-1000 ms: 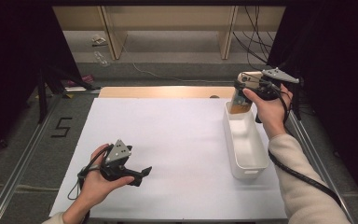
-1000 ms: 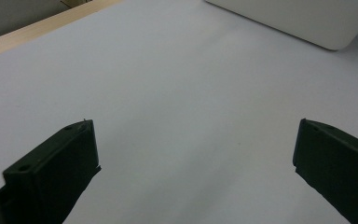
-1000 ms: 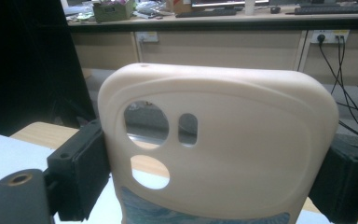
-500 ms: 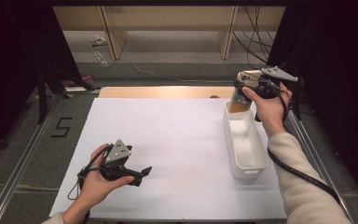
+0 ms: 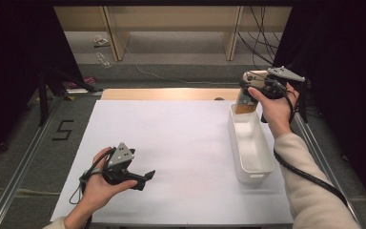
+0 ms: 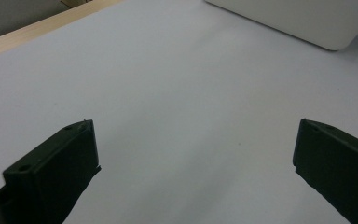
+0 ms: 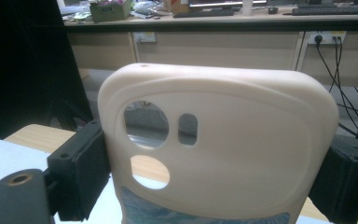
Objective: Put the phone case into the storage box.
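Observation:
A cream phone case (image 7: 223, 140) with round camera cut-outs stands upright between the jaws of my right gripper (image 7: 216, 172), which is shut on its two side edges. In the high view the phone case (image 5: 246, 95) hangs over the far end of the white bin (image 5: 259, 164), held up by my right gripper (image 5: 255, 88). My left gripper (image 5: 145, 177) rests low over the white mat at the near left, jaws wide apart. In the left gripper view both black fingers (image 6: 56, 172) frame bare mat, and my left gripper (image 6: 193, 168) is open with nothing in it.
The white mat (image 5: 171, 143) covers most of the table, with a wooden strip (image 5: 162, 93) along its far edge. A corner of the white bin (image 6: 303, 21) shows beyond the left jaws. Metal rails (image 5: 24, 167) run down both sides. Shelving and cables lie behind the table.

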Demonstrator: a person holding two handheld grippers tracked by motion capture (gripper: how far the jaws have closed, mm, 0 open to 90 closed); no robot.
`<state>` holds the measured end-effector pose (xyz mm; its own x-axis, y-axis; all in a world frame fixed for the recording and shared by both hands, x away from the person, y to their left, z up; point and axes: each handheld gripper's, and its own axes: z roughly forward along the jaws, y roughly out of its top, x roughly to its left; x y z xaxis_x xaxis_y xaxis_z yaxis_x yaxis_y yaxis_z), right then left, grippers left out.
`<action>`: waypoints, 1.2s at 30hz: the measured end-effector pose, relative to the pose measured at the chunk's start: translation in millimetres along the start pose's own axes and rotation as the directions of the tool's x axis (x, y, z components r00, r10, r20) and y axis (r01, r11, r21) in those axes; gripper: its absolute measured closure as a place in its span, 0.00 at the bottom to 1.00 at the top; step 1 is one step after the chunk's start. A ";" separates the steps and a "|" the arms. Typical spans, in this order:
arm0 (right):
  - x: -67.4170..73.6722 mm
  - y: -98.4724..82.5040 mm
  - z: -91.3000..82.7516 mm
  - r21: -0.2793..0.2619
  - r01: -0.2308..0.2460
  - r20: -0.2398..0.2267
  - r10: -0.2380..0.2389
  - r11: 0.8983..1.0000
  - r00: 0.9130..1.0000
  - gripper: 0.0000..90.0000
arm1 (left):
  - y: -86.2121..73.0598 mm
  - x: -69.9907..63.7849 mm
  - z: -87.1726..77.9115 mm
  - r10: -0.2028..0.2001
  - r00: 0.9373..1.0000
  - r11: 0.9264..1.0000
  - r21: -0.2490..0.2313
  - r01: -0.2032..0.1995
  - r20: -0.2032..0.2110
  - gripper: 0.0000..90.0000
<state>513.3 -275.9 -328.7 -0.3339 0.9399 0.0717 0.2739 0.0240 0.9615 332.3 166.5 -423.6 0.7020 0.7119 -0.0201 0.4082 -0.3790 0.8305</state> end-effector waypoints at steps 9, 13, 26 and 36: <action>-1.3 0.4 2.6 0.002 -0.005 0.005 0.005 1.000 1.000 0.15 | 0.0 0.1 -0.1 0.000 1.000 1.000 0.000 0.000 0.000 0.00; -1.9 0.3 3.9 0.005 -0.005 0.007 0.005 1.000 1.000 0.15 | -0.1 0.2 -0.1 0.000 1.000 1.000 -0.001 0.000 0.000 0.00; -2.1 1.2 7.4 0.011 -0.003 0.012 0.003 1.000 1.000 0.15 | -0.2 0.7 -0.1 0.001 1.000 1.000 0.000 -0.001 -0.001 0.00; -3.1 1.0 9.9 0.012 -0.004 0.016 0.004 1.000 1.000 0.15 | -0.2 0.7 -0.1 0.001 1.000 1.000 0.000 -0.001 -0.001 0.00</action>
<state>523.6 -275.4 -330.6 -0.3185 0.9452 0.0714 0.2865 0.0242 0.9578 332.6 167.0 -423.8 0.7020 0.7120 -0.0189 0.4075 -0.3797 0.8305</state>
